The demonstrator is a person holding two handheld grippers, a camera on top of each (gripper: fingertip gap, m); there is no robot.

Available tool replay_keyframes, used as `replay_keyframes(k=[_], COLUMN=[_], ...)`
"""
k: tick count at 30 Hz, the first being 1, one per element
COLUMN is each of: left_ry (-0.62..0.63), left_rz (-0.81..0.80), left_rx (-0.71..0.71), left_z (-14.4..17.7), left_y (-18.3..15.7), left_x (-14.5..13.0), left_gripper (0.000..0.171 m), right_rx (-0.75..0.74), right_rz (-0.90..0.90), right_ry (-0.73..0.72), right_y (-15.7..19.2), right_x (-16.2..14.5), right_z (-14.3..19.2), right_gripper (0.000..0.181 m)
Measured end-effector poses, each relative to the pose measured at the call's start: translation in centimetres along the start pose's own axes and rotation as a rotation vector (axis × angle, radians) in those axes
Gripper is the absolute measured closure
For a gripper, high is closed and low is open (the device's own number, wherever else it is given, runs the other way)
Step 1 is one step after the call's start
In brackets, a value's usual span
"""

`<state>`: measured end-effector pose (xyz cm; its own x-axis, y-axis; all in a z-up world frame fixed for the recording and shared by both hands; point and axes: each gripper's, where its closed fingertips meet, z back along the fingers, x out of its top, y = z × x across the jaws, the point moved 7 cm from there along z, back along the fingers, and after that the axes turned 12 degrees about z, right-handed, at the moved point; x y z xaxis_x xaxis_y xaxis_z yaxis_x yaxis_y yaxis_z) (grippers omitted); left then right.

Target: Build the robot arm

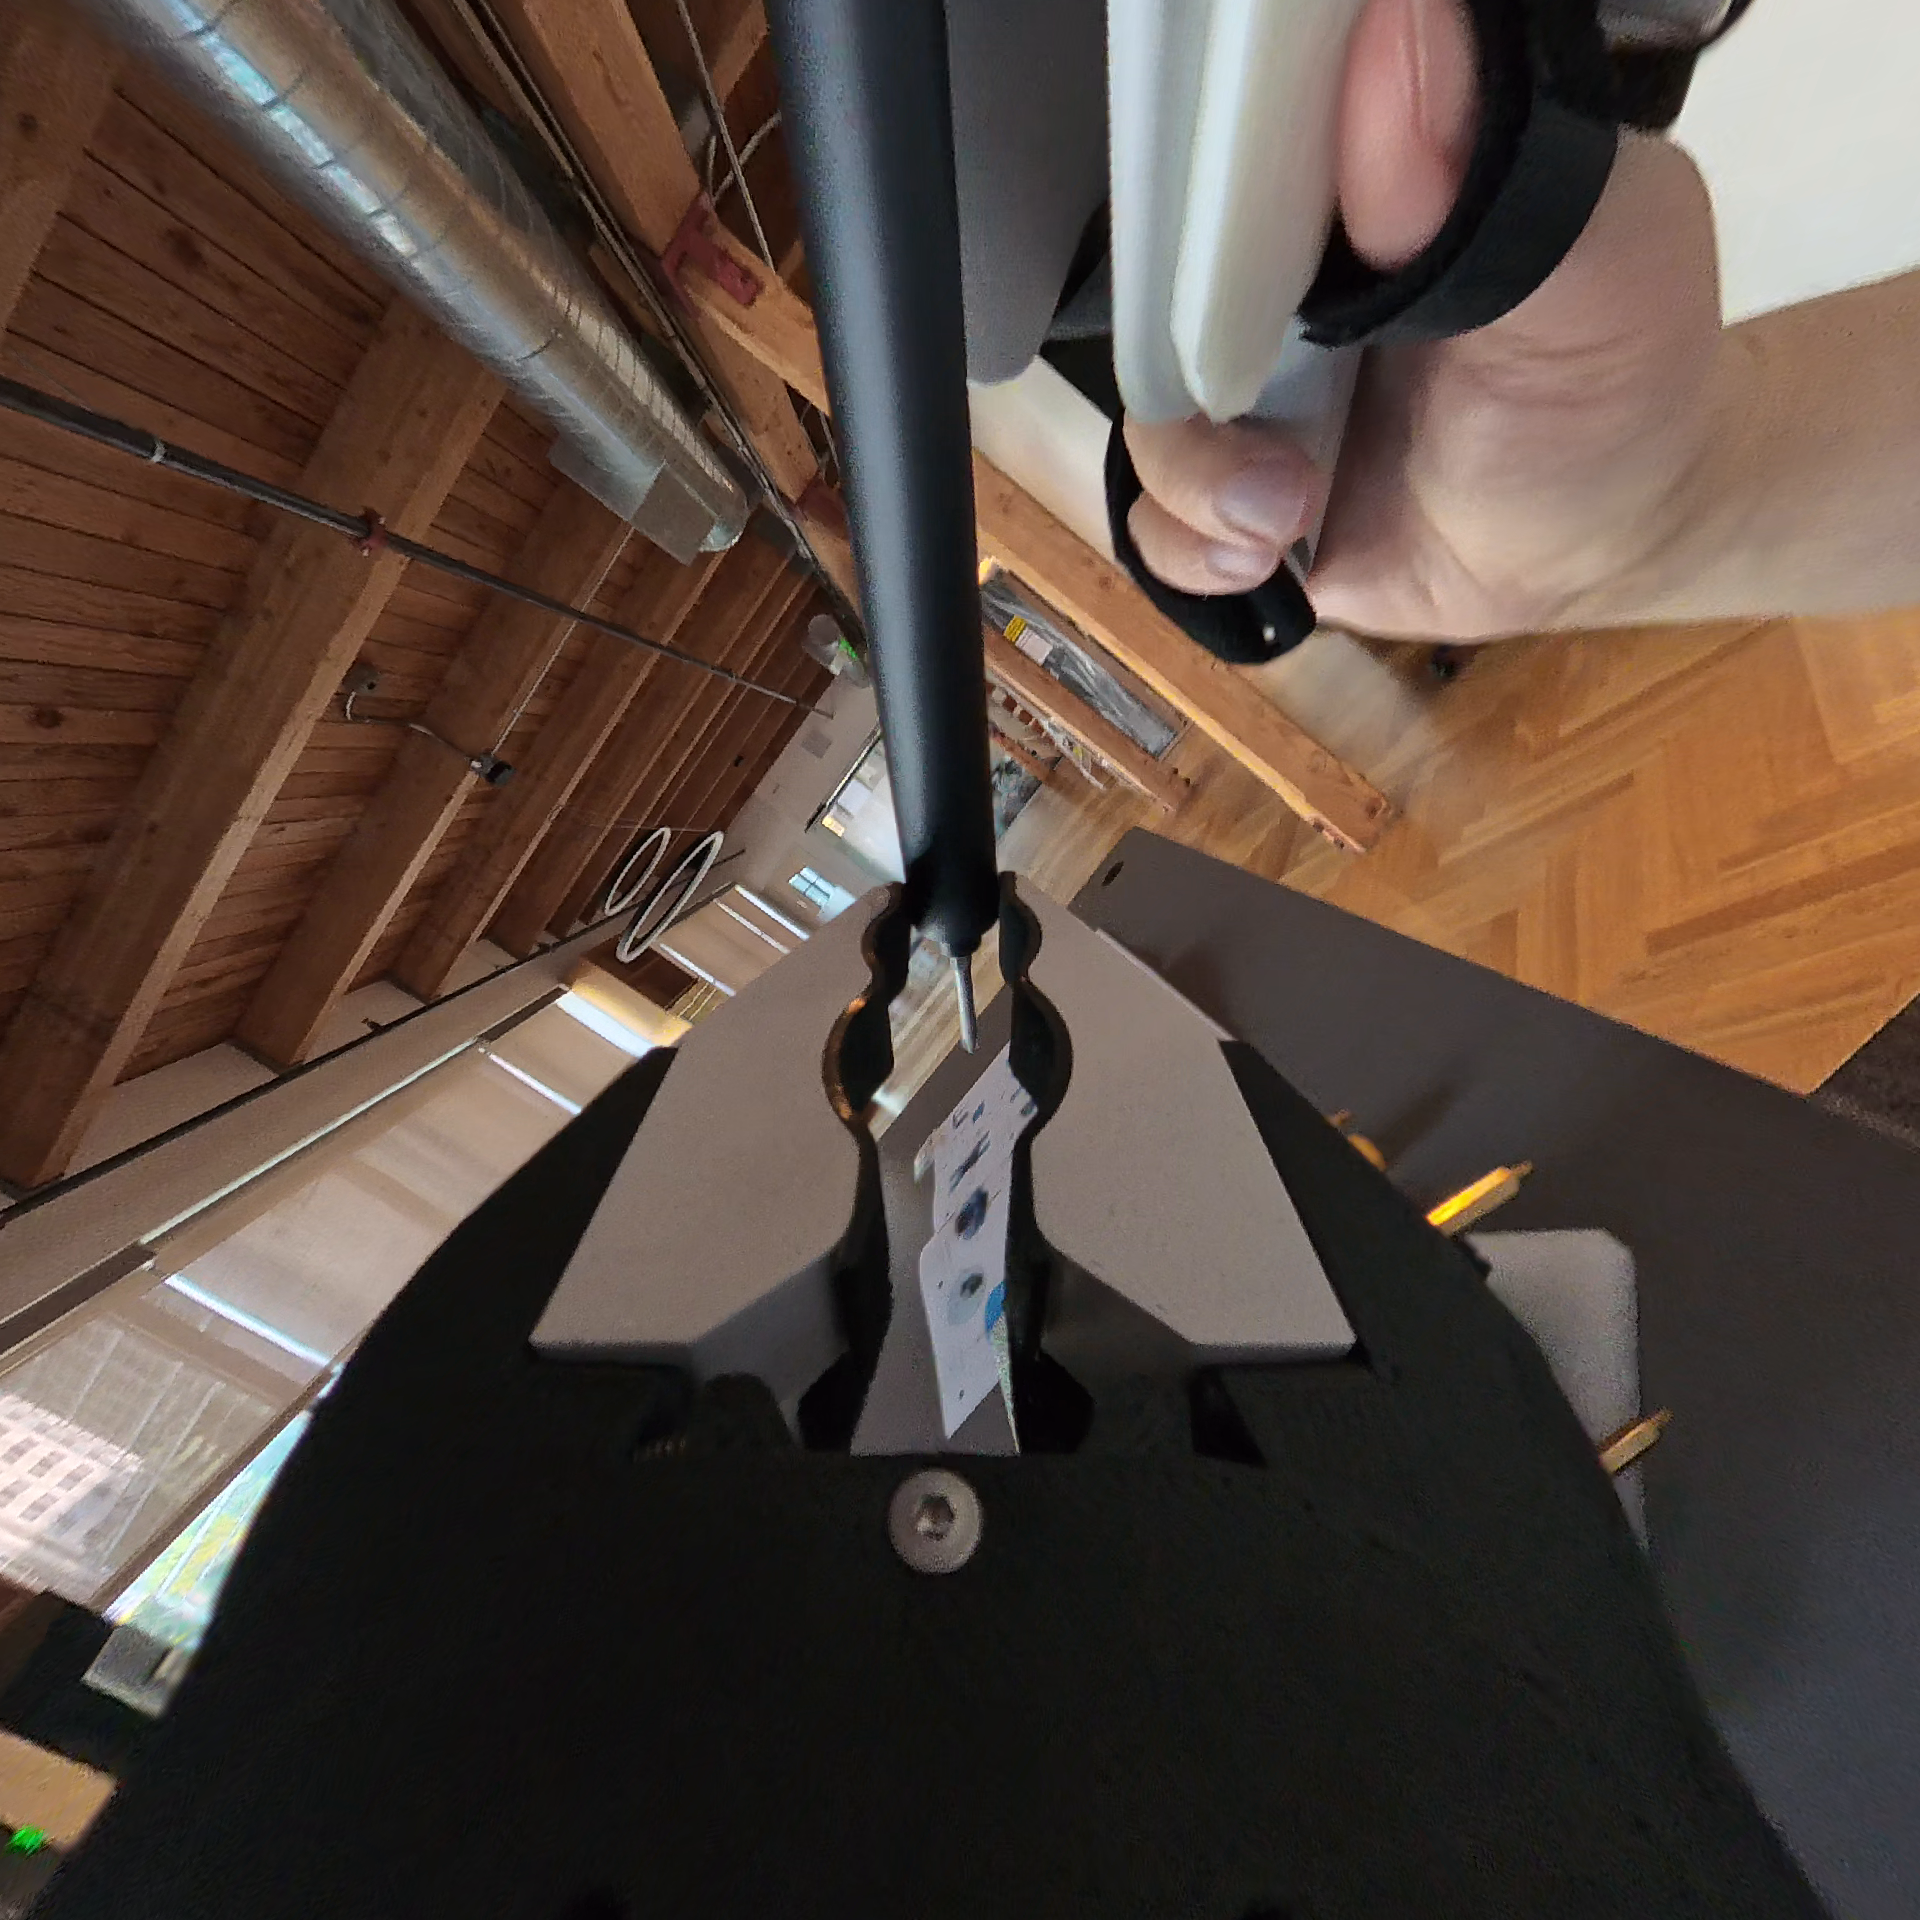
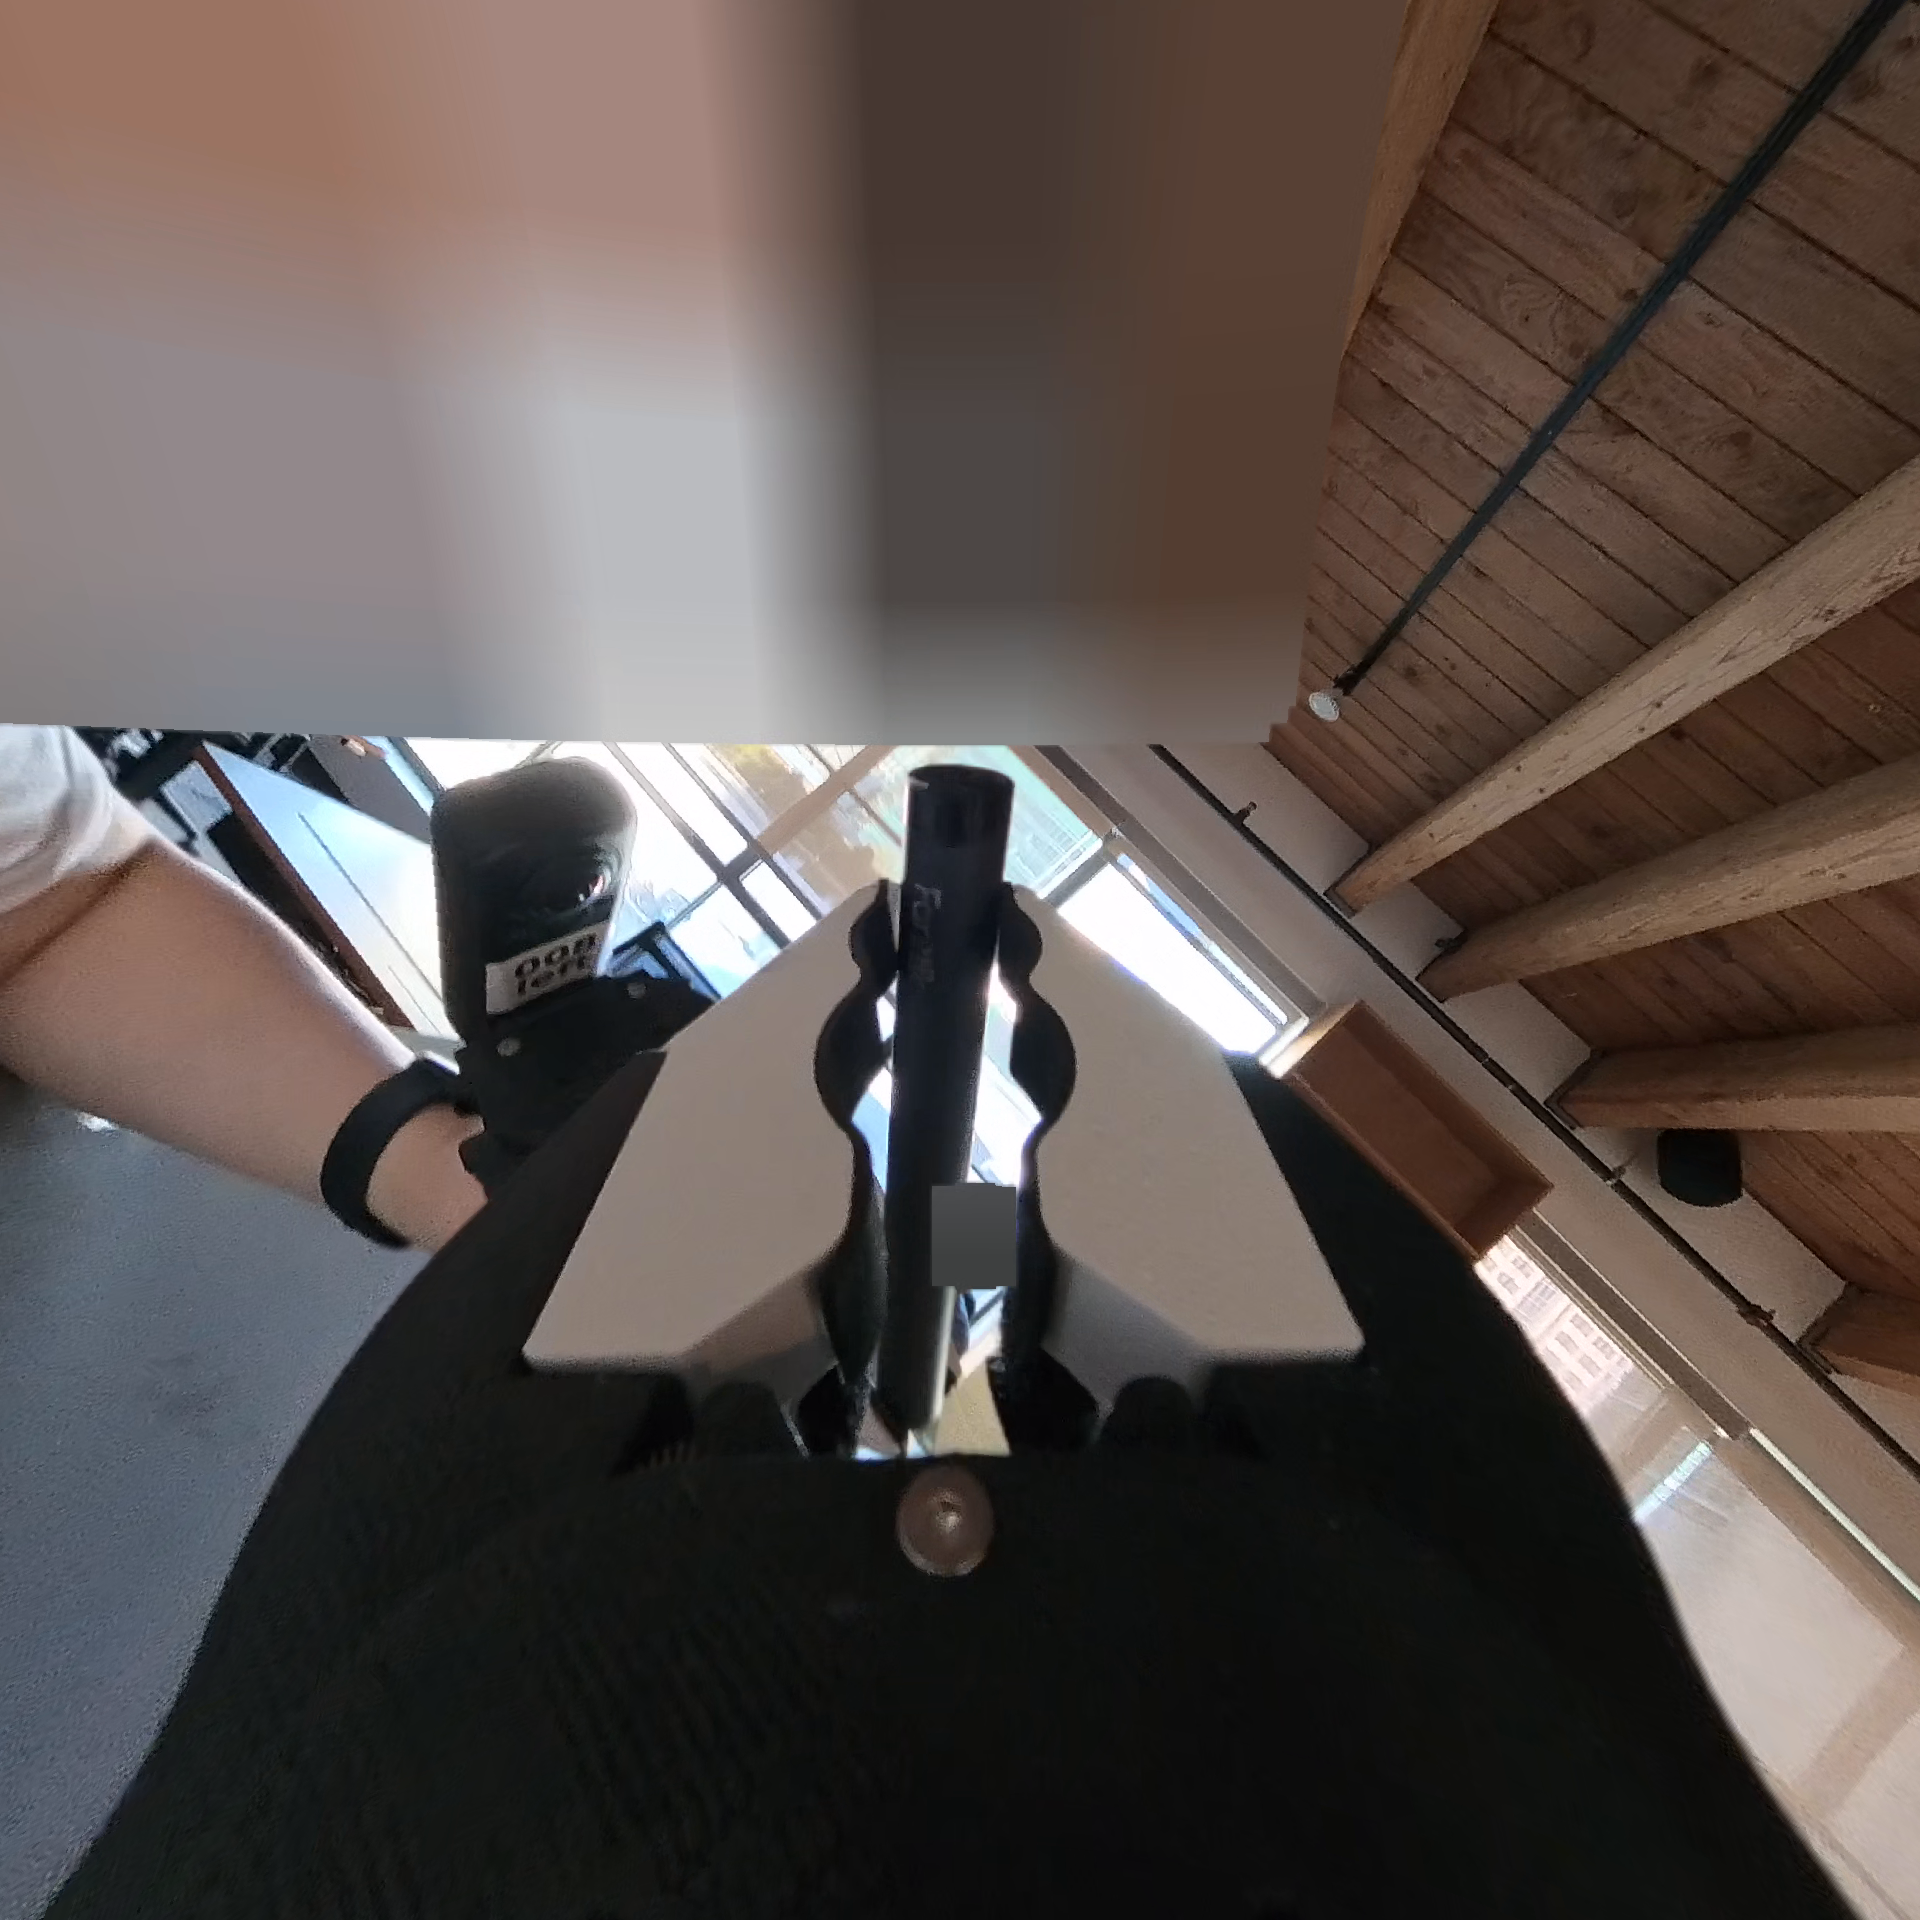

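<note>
A long black screwdriver-like tool (image 1: 883, 416) with a thin metal bit (image 1: 966, 1003) runs down from the top of the left wrist view. My left gripper (image 1: 951, 914) is shut around its narrow bit end at the fingertips. In the right wrist view my right gripper (image 2: 948, 914) is shut on the black handle (image 2: 935, 1091), which lies along the fingers and sticks out past the tips. The right gripper (image 1: 1195, 260) and the hand holding it (image 1: 1507, 416) show at the upper right of the left wrist view. The left gripper (image 2: 530, 883) shows at the left of the right wrist view.
Both views tilt up to a wooden beam ceiling (image 2: 1558, 416) with a metal duct (image 1: 468, 291). A dark grey panel (image 1: 1403, 1039) with brass standoffs (image 1: 1475, 1195) lies behind my left fingers, and a white card (image 1: 971, 1288) shows between them. A person's forearm (image 2: 208, 987) is at the left.
</note>
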<state>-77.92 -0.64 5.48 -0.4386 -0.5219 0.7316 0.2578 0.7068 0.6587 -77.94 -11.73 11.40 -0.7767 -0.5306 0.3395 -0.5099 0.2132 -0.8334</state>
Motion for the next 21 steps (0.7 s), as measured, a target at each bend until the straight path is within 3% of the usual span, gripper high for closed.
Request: replay_keyframes(k=[6,12,16,21], left_ry=[0.058,0.057,0.069,0.095], left_rz=[-0.002,0.013,0.022,0.034], left_rx=[-0.042,-0.124,-0.129,-0.129], left_z=[0.5,0.4,0.3,0.4], left_y=[1.0,0.0,0.2,0.6], left_x=[-1.0,-1.9,-2.6,-3.3], left_gripper=[0.157,0.157,0.157,0.157], right_rx=[0.202,0.550,0.635,0.690], right_rz=[-0.026,0.031,0.180,0.221], right_ry=[0.200,0.368,0.476,0.622], right_y=[-0.6,0.4,0.8,0.5], right_x=[-2.2,-4.5,-5.5,-6.1], right_z=[-0.1,0.0,-0.2,-0.2], right_gripper=[0.156,0.156,0.158,0.160])
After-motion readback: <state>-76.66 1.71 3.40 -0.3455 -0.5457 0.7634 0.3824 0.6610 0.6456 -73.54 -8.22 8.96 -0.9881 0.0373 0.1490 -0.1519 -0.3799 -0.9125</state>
